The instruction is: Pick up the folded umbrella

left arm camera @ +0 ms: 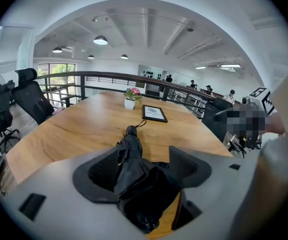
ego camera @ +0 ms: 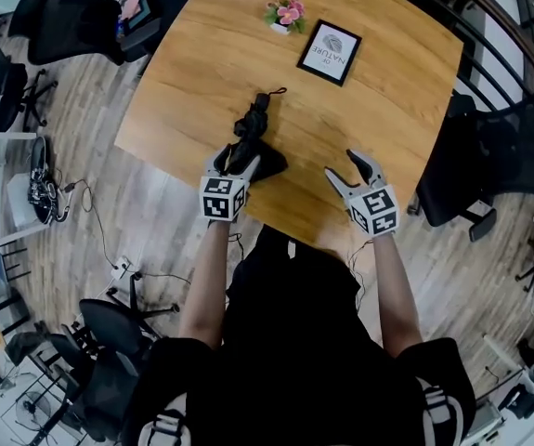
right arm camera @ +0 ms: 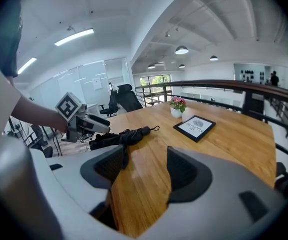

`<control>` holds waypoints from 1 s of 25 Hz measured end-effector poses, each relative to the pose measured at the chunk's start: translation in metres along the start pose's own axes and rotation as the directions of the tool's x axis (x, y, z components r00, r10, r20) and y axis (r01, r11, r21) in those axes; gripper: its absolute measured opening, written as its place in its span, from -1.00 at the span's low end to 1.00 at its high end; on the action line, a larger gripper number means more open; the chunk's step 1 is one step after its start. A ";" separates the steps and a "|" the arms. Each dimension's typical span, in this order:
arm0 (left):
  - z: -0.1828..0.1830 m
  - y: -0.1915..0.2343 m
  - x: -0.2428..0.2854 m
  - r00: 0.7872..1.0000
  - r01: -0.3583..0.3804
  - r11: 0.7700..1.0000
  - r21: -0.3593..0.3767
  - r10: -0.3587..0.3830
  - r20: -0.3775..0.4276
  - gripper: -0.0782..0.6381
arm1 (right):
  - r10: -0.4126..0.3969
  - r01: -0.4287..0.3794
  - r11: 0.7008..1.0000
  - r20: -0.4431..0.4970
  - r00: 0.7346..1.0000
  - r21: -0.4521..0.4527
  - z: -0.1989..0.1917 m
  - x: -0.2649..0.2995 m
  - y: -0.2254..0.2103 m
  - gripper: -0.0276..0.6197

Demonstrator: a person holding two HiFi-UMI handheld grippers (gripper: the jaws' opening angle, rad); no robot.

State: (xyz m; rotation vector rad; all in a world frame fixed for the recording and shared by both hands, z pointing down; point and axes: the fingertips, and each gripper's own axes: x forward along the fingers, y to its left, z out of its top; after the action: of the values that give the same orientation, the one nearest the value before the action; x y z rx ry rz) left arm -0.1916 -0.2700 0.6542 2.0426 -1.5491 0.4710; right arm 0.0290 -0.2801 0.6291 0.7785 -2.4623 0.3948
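Broadly, a big wooden counter [ego camera: 192, 82] fills the upper half of the head view, with black office chairs [ego camera: 62, 26] on the plank floor to its left and right. The person stands at its near edge, both forearms stretched out over the wood.

The folded umbrella [ego camera: 255, 124] – black, with loose bunched fabric – lies flat on the counter near that near edge, left of the middle. Its slim end with the wrist strap [ego camera: 279, 91] points away from the person, toward the far side; its wider, rumpled end lies nearest the person.

The left gripper [ego camera: 237, 161] is right over that rumpled end. In the left gripper view its fingers [left arm camera: 101, 171] stand spread wide, and the umbrella's fabric sits in the gap between them, close against the left-hand one. The pads do not pinch it; whether cloth brushes a pad I cannot tell.

The right gripper [ego camera: 352, 172] hangs over bare wood, well apart from the umbrella and to its right. Its fingers [right arm camera: 184, 171] are spread too, with only counter showing between them.

Farther off, a black picture frame [ego camera: 329, 52] lies on the wood, and just beside it stands a small white pot of pink flowers [ego camera: 286, 15].
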 end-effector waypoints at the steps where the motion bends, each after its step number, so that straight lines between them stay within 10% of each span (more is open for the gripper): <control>1: -0.005 0.000 0.004 1.000 0.004 1.000 0.000 -0.004 -0.013 0.12 | -0.004 0.004 1.000 -0.003 1.000 0.001 -0.002 0.000 0.000 -0.02; 25: -0.076 0.021 0.066 0.970 0.086 0.994 -0.068 -0.099 -0.221 0.27 | -0.064 0.067 0.997 -0.077 0.995 0.037 -0.025 0.024 0.023 -0.03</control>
State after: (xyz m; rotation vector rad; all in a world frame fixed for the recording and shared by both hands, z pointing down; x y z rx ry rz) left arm -0.1901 -0.2796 0.7568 1.9339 -1.3131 0.5919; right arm 0.0081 -0.2621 0.6604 0.8424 -2.3589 0.4422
